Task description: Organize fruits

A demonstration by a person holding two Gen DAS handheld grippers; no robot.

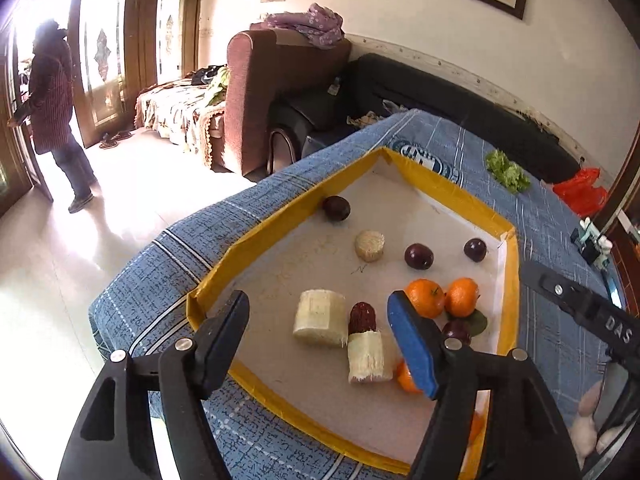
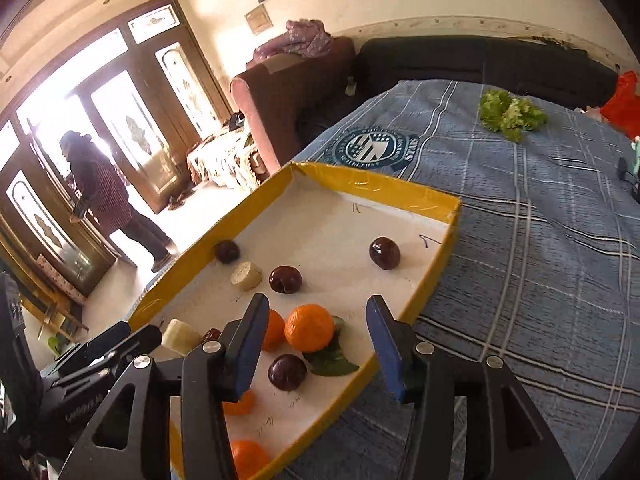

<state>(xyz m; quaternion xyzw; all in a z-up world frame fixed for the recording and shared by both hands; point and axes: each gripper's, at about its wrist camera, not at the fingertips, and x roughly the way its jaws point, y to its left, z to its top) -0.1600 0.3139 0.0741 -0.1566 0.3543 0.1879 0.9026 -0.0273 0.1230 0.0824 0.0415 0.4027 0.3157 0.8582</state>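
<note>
While both grippers [image 1: 320,336] [image 2: 316,344] gape empty, the lower-centre tangerine [image 2: 309,328], round and soft-skinned, wants gentle mid-body pinching.

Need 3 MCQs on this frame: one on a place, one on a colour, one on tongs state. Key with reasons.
1. Where is the lettuce?
A. inside the tray
B. on the blue cloth beyond the tray
C. on the sofa

2. What colour is the tray rim?
A. yellow
B. red
C. green

3. What state are the right tongs in?
A. shut on an orange
B. shut on nothing
C. open, holding nothing

Key:
1 B, the lettuce lies on the blue cloth, outside the tray.
2 A, the rim is yellow around a white floor.
3 C, the fingers stand apart above an orange and a plum, gripping neither.
</note>
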